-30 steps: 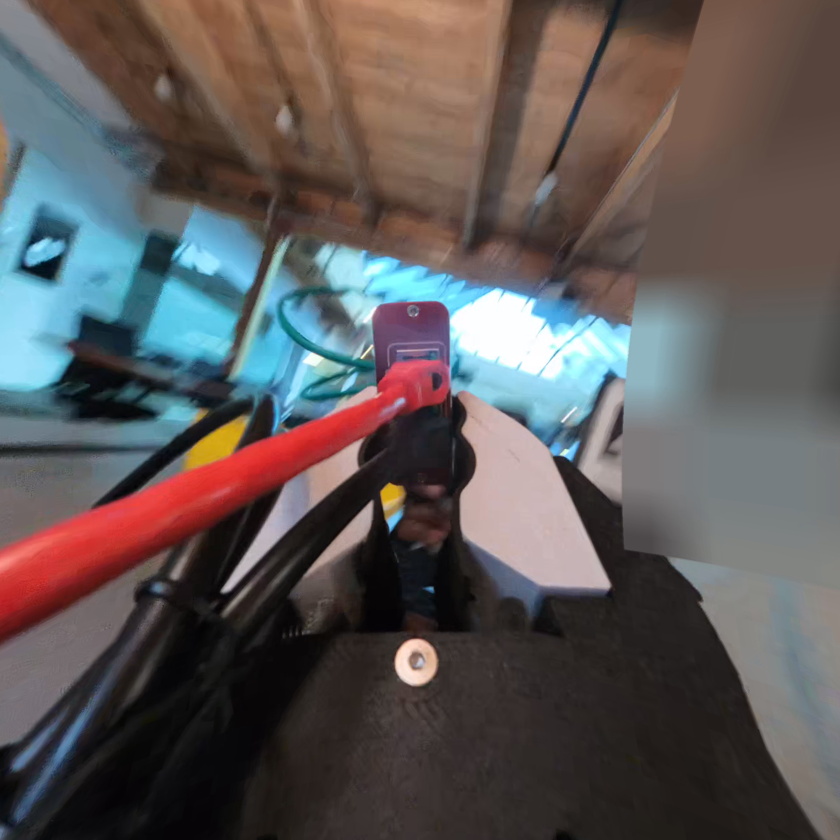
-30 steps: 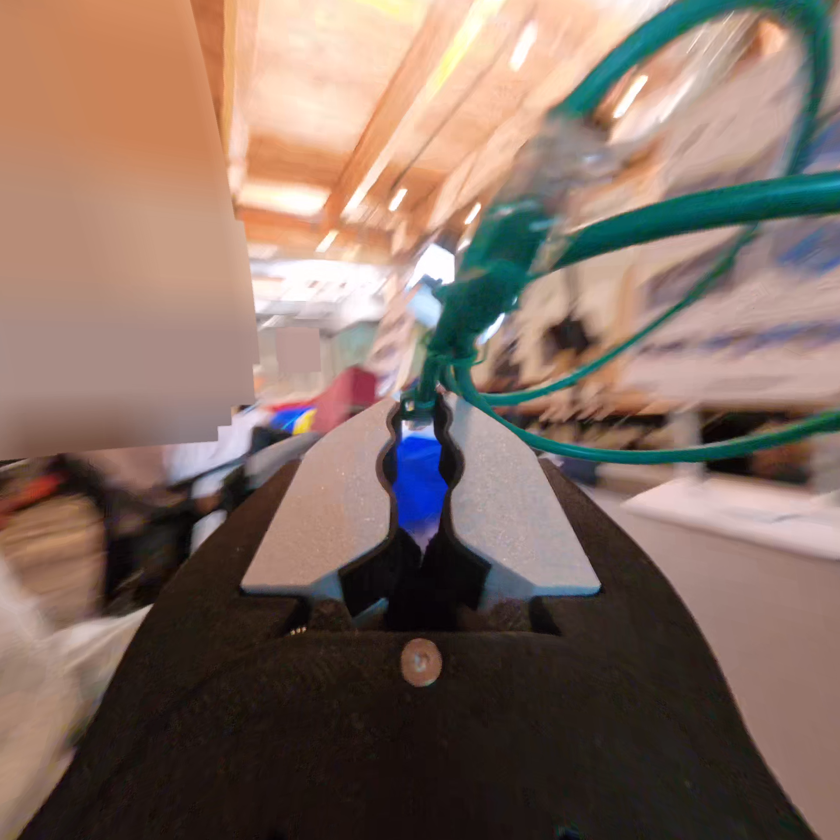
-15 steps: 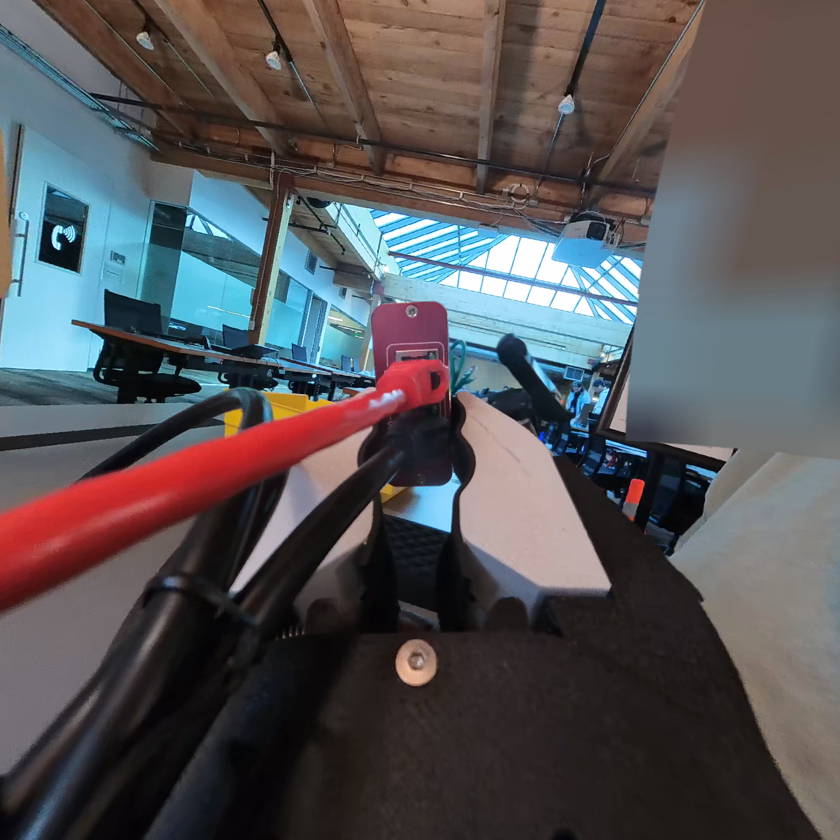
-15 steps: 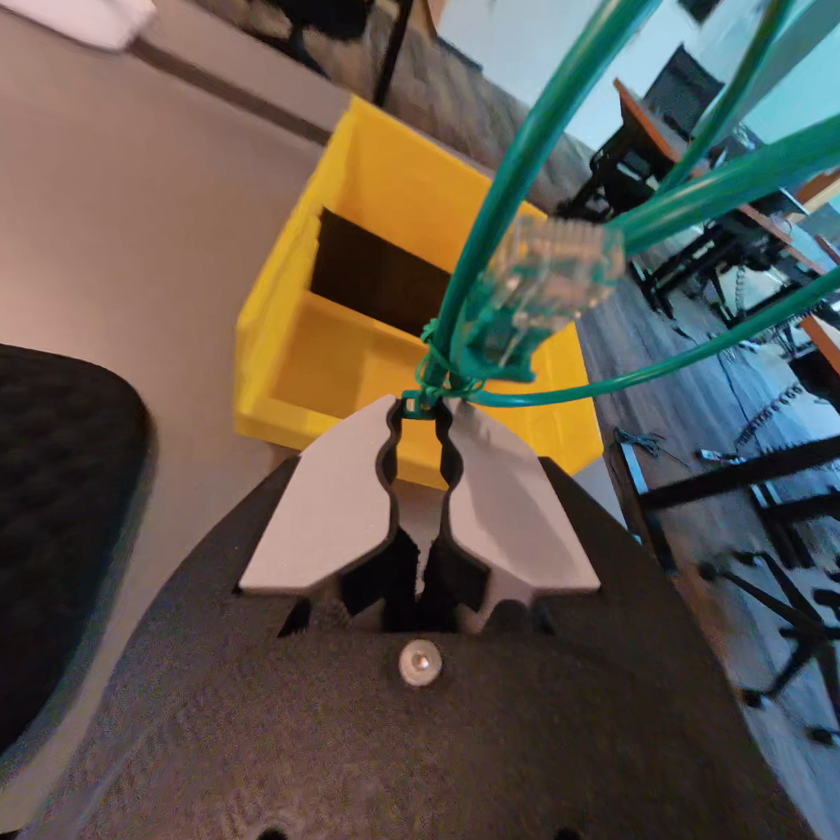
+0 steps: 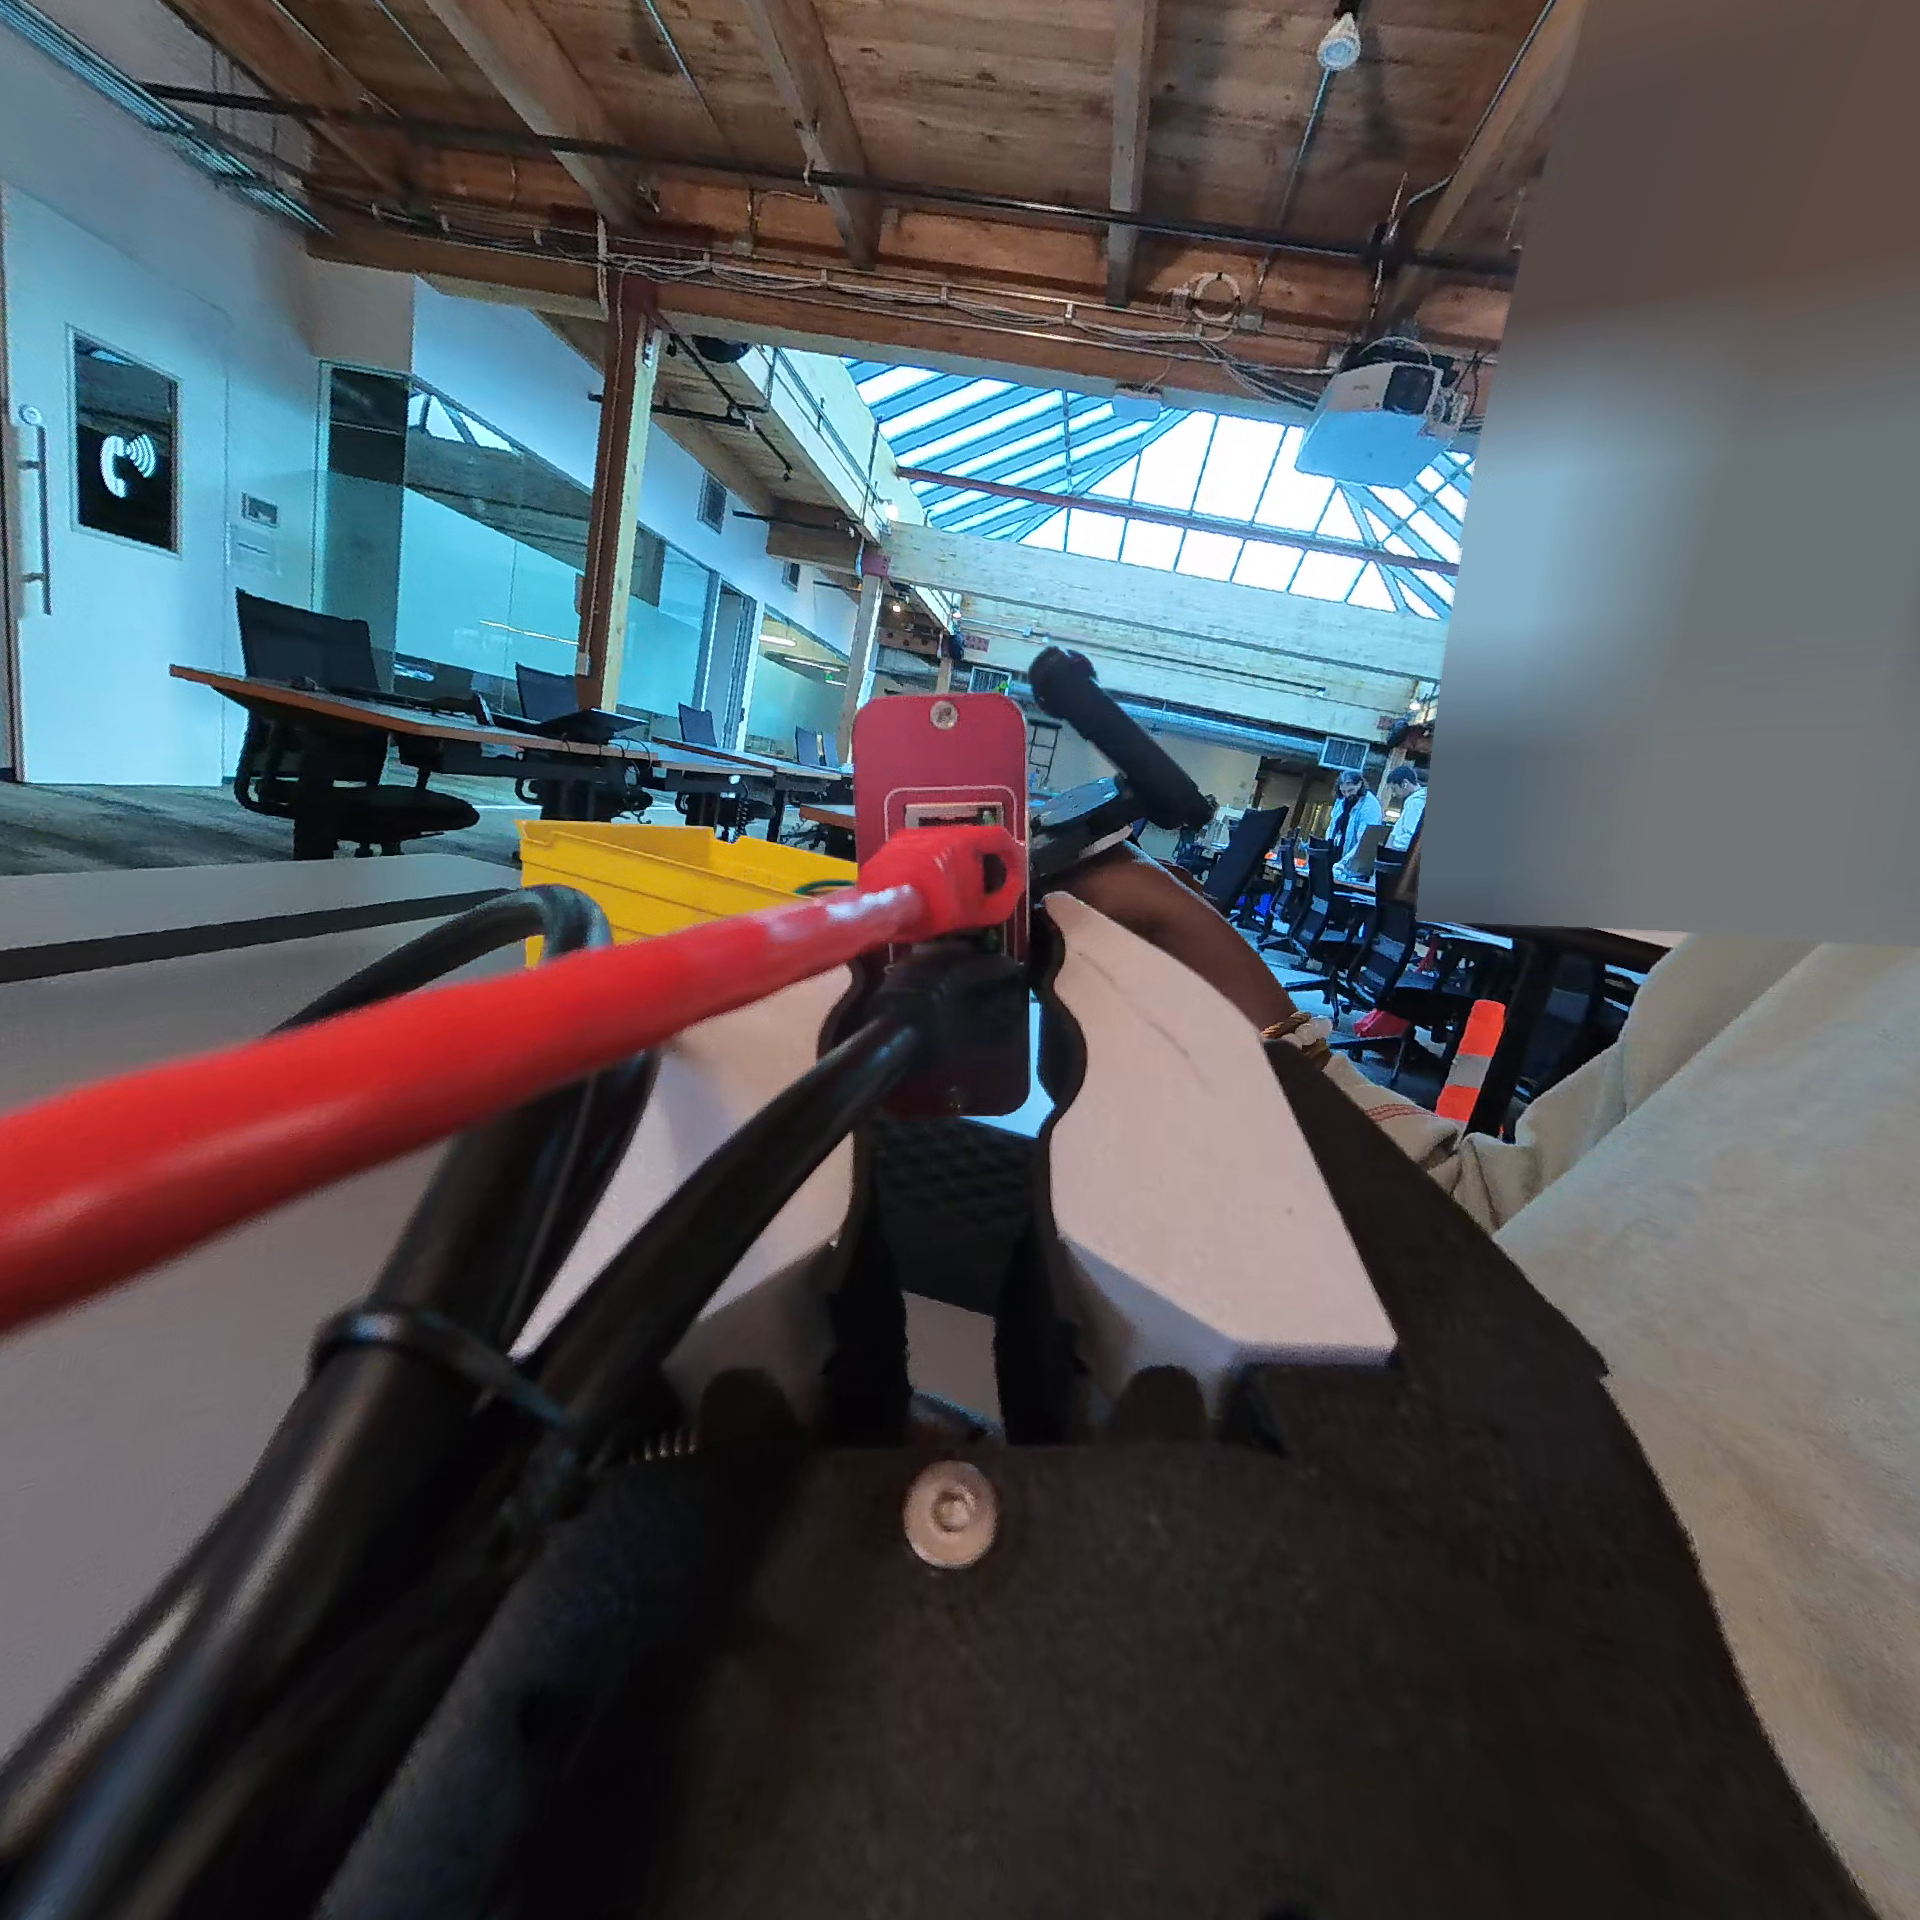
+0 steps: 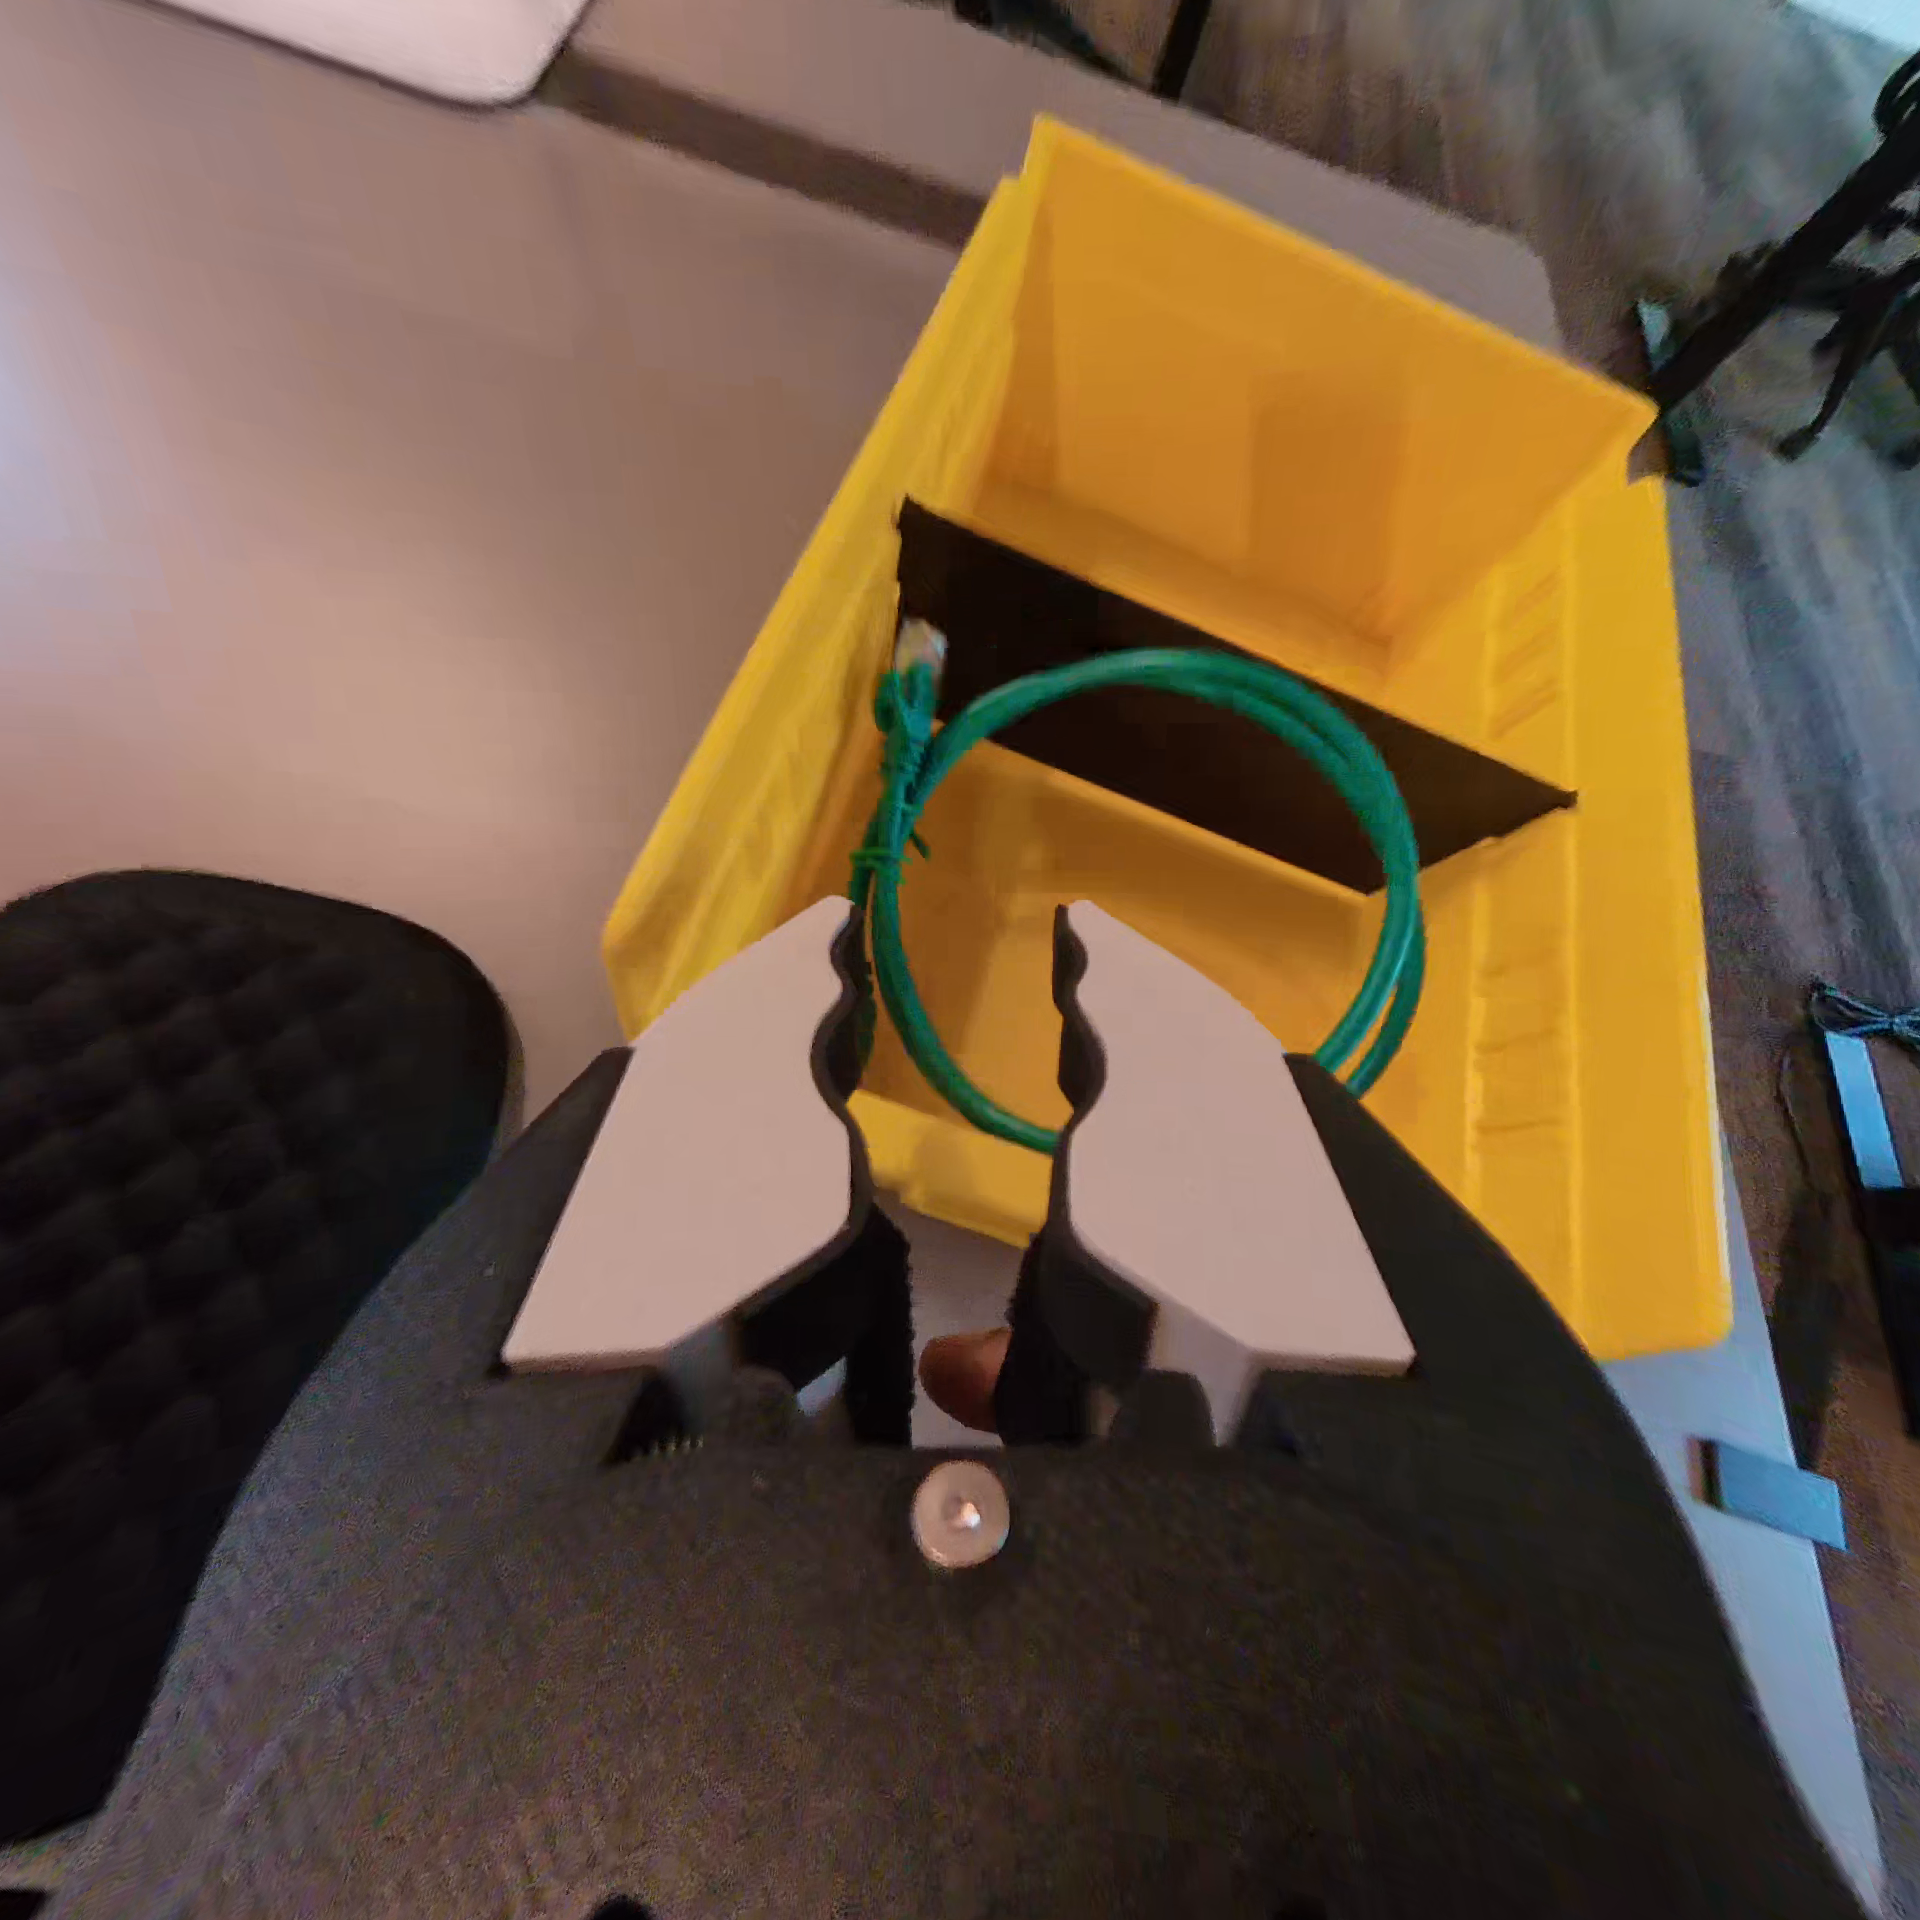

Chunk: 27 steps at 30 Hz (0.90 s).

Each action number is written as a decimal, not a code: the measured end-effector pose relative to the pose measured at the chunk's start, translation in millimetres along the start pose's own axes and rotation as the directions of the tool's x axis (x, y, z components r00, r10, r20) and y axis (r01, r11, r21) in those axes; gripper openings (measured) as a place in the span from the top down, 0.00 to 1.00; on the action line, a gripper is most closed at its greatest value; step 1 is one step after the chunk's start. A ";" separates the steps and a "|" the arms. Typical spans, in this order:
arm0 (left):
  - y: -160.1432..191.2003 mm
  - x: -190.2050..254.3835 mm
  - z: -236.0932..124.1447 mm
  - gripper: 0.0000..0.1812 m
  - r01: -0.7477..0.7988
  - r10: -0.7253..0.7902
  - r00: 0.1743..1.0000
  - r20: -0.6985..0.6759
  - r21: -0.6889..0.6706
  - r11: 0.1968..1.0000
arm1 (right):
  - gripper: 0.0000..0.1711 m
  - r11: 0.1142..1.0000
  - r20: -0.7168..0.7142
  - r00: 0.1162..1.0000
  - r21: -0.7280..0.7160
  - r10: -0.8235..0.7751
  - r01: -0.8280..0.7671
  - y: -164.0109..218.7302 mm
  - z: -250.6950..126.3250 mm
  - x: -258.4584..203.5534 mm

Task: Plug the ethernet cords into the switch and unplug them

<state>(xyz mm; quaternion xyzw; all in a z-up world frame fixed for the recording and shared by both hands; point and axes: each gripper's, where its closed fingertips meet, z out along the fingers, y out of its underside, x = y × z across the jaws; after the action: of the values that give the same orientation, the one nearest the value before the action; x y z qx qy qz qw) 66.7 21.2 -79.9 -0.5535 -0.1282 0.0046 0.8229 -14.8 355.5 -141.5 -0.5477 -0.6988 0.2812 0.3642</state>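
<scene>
Yellow bin [image 6: 1538, 790] on grey table [image 6: 364, 436]; coiled green cord [image 6: 1143, 883] inside near compartment. Right gripper [image 6: 956, 925] above bin, jaws apart, empty. Left gripper [image 5: 940, 997] clamped on red switch [image 5: 940, 758]; red cord [image 5: 436, 1081] and black cord [image 5: 748, 1132] plugged in.

A yellow bin [image 6: 1558, 790] sits on a pale grey table [image 6: 364, 436], at that table's far right edge — every place below is told from the bin. A black divider [image 6: 1195, 727] crosses its inside from wall to wall, splitting it into a near and a far compartment. Left of the bin and nearer the camera, a black textured pad [image 6: 208, 1143] lies on the tabletop. Right of the bin the grey floor [image 6: 1787, 727] drops away. Well beyond the bin stand long desks [image 5: 416, 727] with black office chairs [image 5: 312, 727] — above them a wooden beam ceiling [image 5: 935, 125], a skylight [image 5: 1143, 488] and a projector [image 5: 1371, 421].
</scene>
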 end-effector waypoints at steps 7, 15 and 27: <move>14.3 -9.8 1.7 0.87 0.024 -0.020 0.999 0.046 -0.100 0.995 | 0.78 0.766 0.594 0.789 0.578 -0.158 -0.281 -96.8 -85.9 -127.3; 74.1 12.5 -1.9 0.87 -0.144 0.127 0.989 -0.071 -0.582 0.800 | 0.68 0.826 0.789 0.263 0.560 -0.555 0.061 -66.5 -116.1 -310.4; 69.6 13.5 -7.9 0.83 -0.212 0.212 0.974 -0.076 -0.626 0.751 | 0.91 0.778 0.767 0.129 0.617 -0.629 0.121 -52.2 -113.6 -363.9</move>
<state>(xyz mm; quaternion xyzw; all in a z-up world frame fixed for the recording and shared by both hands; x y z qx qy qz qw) 90.9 43.0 -143.4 -0.8077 -0.0587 0.0545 0.5842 97.8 -10.9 -107.8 0.0330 -0.8087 0.5867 0.0266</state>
